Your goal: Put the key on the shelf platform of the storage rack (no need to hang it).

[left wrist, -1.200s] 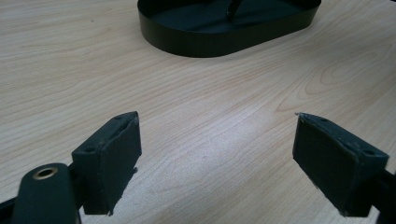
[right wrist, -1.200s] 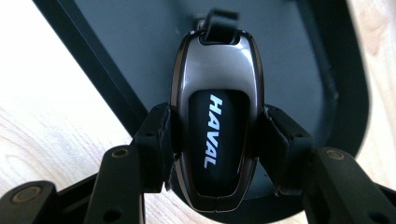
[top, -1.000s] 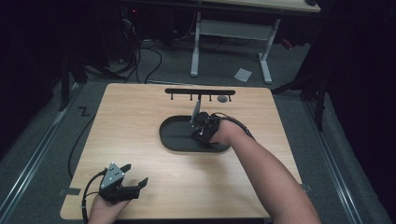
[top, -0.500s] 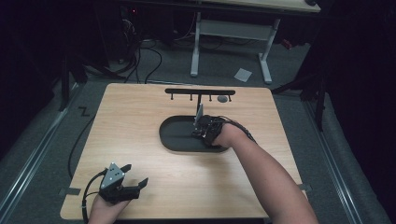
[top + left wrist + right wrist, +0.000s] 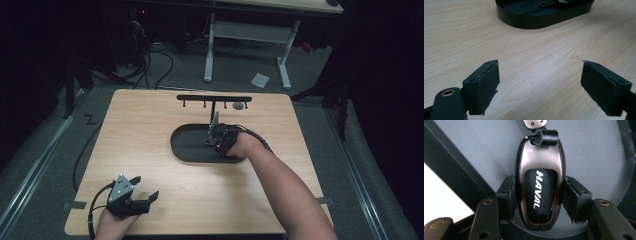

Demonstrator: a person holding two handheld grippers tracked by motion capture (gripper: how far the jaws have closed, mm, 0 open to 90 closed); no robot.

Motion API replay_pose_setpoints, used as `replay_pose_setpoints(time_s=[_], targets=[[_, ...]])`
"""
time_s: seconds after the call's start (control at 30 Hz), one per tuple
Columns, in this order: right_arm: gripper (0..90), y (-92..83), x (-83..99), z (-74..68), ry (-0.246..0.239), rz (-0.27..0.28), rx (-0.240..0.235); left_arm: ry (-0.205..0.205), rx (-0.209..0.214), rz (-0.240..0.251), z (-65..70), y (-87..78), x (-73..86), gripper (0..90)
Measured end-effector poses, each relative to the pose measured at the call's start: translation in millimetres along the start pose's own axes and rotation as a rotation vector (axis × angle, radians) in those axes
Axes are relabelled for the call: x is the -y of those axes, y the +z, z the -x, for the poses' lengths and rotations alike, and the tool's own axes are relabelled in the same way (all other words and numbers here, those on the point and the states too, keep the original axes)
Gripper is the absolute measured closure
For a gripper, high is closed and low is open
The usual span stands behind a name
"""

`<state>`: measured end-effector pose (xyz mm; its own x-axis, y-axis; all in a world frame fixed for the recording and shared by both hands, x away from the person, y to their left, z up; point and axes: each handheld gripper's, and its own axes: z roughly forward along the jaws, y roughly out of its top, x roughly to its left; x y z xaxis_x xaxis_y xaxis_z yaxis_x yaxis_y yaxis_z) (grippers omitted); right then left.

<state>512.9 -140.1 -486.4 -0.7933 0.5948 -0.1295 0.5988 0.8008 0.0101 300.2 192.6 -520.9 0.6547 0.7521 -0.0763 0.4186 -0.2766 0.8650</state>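
Right hand-held gripper has shifted slightly over the black tray; left hand-held gripper idle near the desk edge. Left gripper view: jaws wide apart, empty. Right gripper view: jaws clamp key fob by its curved sides, so it could slip out.

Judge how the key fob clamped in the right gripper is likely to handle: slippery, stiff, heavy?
The key fob looks like a rigid glossy shell, so it probably won't flex. Its smooth curved sides could slip between the right gripper pads. It seems small and likely light; the leather loop at its top may flop.
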Motion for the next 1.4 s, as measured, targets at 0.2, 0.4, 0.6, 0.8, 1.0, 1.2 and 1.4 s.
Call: replay_pose_setpoints(time_s=[0.2,0.4,0.6,0.8,1.0,1.2,1.4], targets=[[44.4,1.5,1.9,3.3,0.031,0.017,-0.01,0.003,0.002,-0.003,0.1,0.1,-0.3,16.1],[36.9,-2.3,4.0,2.7,0.04,0.029,-0.012,0.001,0.0,0.0,0.4,1.1,-0.1,16.1],[34.5,-12.9,9.1,1.6,0.036,0.061,0.012,0.004,-0.001,-0.005,1.3,1.3,0.4,16.1],[33.8,-21.5,13.7,-4.6,0.032,0.088,0.018,0.007,-0.003,-0.01,1.9,1.0,1.2,16.1],[32.9,-30.2,19.1,-7.8,0.033,0.12,0.032,0.006,-0.006,-0.012,2.5,0.8,1.8,16.1],[32.4,-39.9,27.7,-9.3,0.04,0.168,0.06,0.008,-0.006,-0.014,2.8,1.0,1.6,16.1],[30.7,-47.4,40.8,-11.4,0.06,0.234,0.058,0.013,-0.001,-0.018,4.0,3.3,1.0,16.1]])
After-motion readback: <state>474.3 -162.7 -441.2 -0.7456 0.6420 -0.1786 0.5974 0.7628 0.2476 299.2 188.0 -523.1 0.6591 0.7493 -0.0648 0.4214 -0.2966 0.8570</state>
